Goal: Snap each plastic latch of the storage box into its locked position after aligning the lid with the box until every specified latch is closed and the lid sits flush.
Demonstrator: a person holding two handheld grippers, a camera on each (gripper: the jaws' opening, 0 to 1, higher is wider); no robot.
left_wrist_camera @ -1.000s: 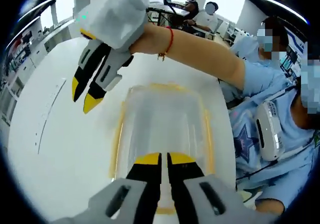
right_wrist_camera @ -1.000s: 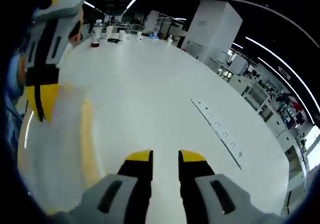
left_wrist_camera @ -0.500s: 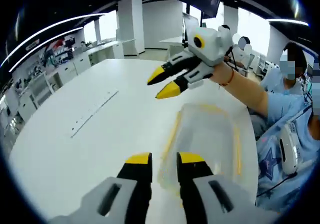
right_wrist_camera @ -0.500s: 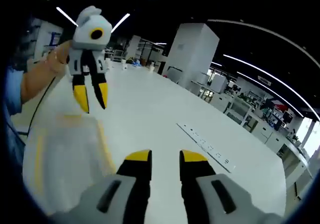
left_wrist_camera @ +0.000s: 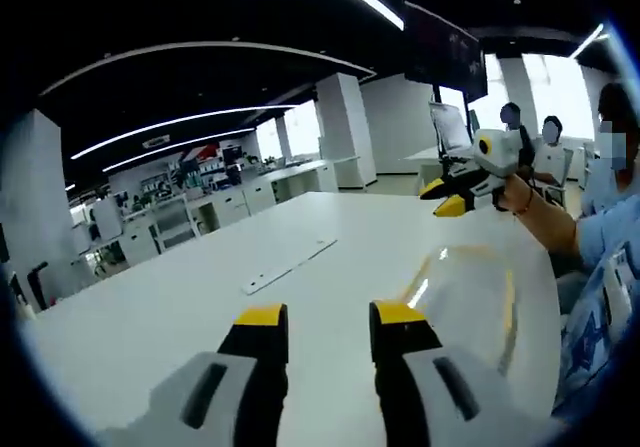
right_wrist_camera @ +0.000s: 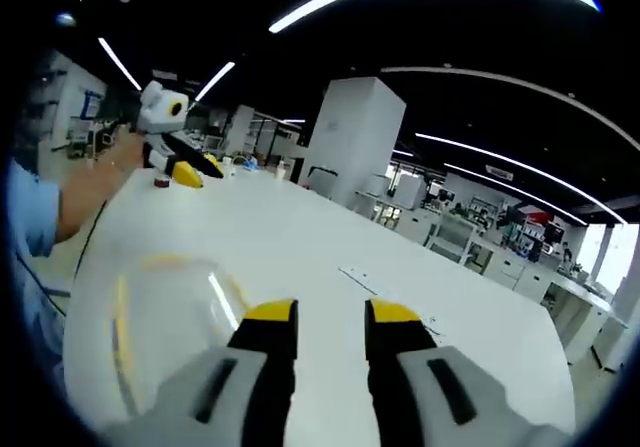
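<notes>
The clear plastic storage box (left_wrist_camera: 470, 297) with yellow latches lies on the white table (left_wrist_camera: 200, 307), to the right of my left gripper (left_wrist_camera: 330, 317). That gripper is open, held above the table with nothing between its fingers. The right gripper (left_wrist_camera: 445, 197) hangs in the air beyond the box, held by a hand. In the right gripper view the box (right_wrist_camera: 160, 317) lies low on the left, and my right gripper (right_wrist_camera: 332, 314) is open and holds nothing. The left gripper (right_wrist_camera: 190, 174) floats far left above the table there. Neither gripper touches the box.
A long slotted strip (left_wrist_camera: 290, 265) runs across the table top (right_wrist_camera: 385, 295). Cups and a bottle (right_wrist_camera: 230, 165) stand at the table's far end. A person's blue sleeve (left_wrist_camera: 600, 237) is beside the box; seated people (left_wrist_camera: 530, 137) and office desks are behind.
Both cameras have risen and tilted up away from the box. The left gripper, shut over the box a second ago, has opened and drawn back. The right gripper has moved further off.
</notes>
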